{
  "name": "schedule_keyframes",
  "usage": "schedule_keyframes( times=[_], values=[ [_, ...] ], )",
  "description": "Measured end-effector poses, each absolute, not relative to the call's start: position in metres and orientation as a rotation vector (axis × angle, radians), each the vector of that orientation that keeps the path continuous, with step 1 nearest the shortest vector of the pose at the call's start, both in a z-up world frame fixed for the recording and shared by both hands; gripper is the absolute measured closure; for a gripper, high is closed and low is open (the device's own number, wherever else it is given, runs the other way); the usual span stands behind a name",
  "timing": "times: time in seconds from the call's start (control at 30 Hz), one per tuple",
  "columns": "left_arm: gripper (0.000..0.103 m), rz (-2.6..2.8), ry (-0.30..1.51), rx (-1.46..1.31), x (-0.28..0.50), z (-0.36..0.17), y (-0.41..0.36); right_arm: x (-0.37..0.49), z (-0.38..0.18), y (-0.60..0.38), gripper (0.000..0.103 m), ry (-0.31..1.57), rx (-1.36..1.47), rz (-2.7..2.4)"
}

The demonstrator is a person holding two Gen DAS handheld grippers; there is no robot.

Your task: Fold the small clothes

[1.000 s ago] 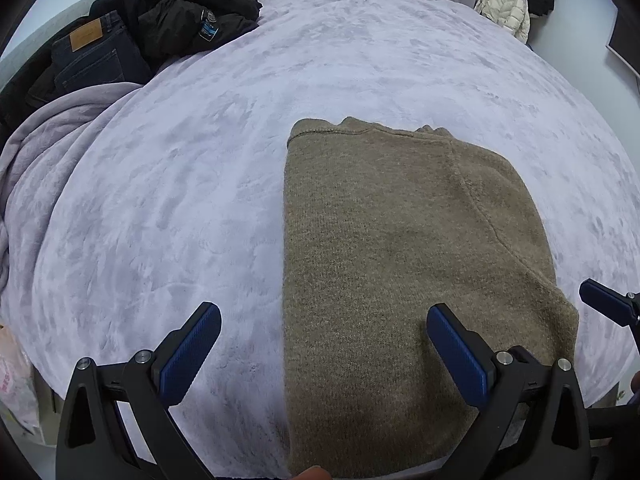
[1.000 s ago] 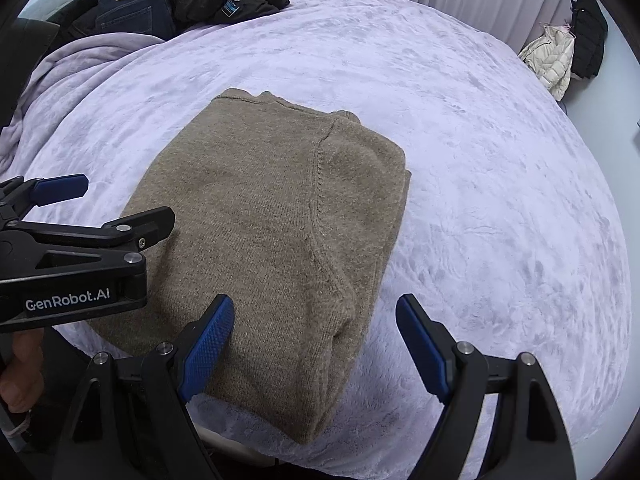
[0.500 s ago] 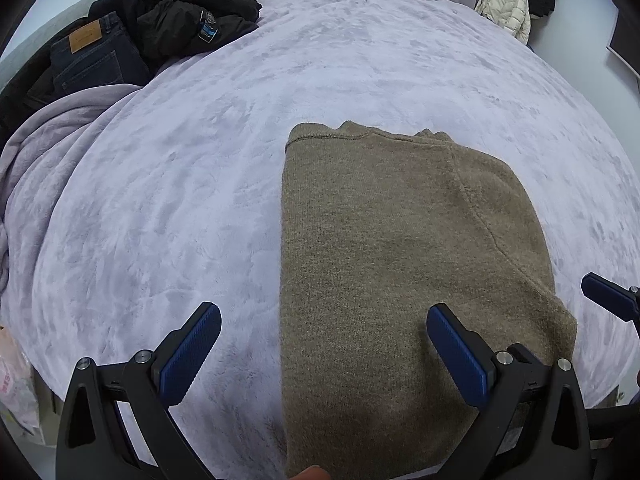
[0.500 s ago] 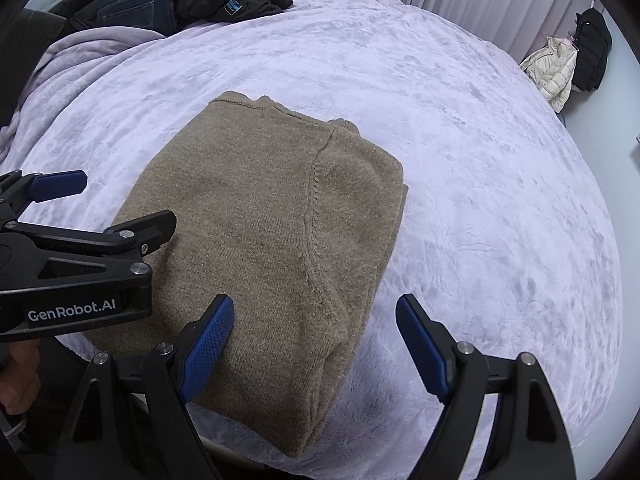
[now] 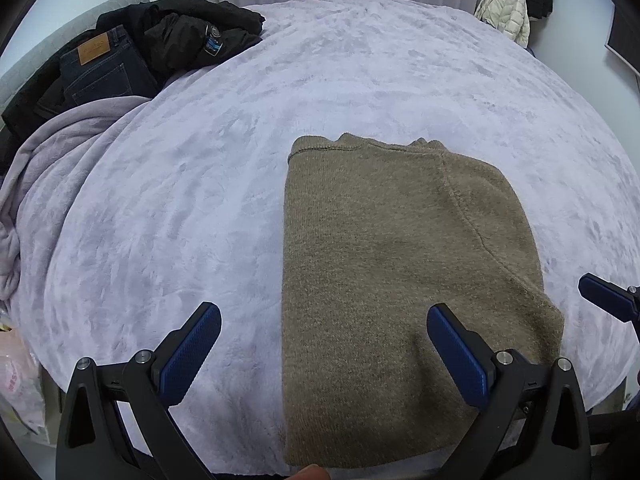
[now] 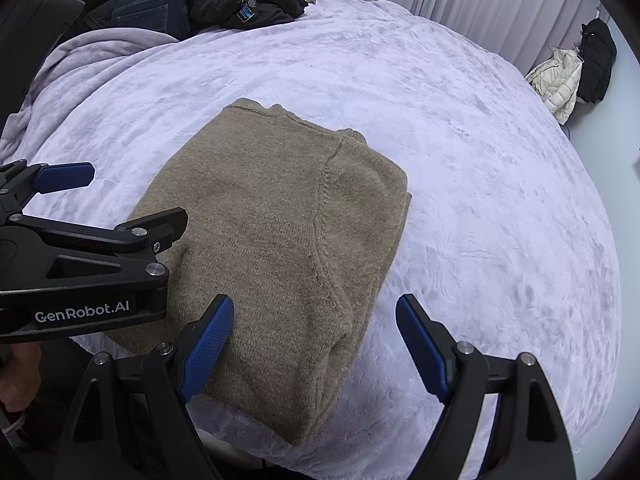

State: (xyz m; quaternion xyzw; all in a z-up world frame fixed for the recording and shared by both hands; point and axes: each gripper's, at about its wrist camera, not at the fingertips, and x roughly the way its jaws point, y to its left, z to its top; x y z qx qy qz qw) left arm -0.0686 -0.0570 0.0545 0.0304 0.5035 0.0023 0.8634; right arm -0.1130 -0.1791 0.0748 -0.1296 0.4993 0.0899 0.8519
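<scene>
A folded olive-brown knit sweater (image 5: 384,280) lies flat on a lavender plush bed cover (image 5: 200,200), its near edge reaching the bed's front edge. The left gripper (image 5: 324,354) hangs above that edge with fingers spread wide and empty: its right finger over the knit, its left finger over bare cover. The right gripper (image 6: 316,346), likewise wide and holding nothing, straddles the sweater's near right corner. Far beyond the fingertips, dark jeans (image 5: 100,68) and a black jacket (image 5: 188,32) sit piled.
</scene>
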Motion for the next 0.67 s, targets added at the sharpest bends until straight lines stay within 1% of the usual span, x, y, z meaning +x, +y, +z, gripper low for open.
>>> schedule_keyframes(
  times=[0.67],
  values=[
    [0.000, -0.002, 1.018, 0.112, -0.078, 0.072, -0.089, -0.121, 0.082, -0.212, 0.017, 0.989, -0.191, 0.224]
  ],
)
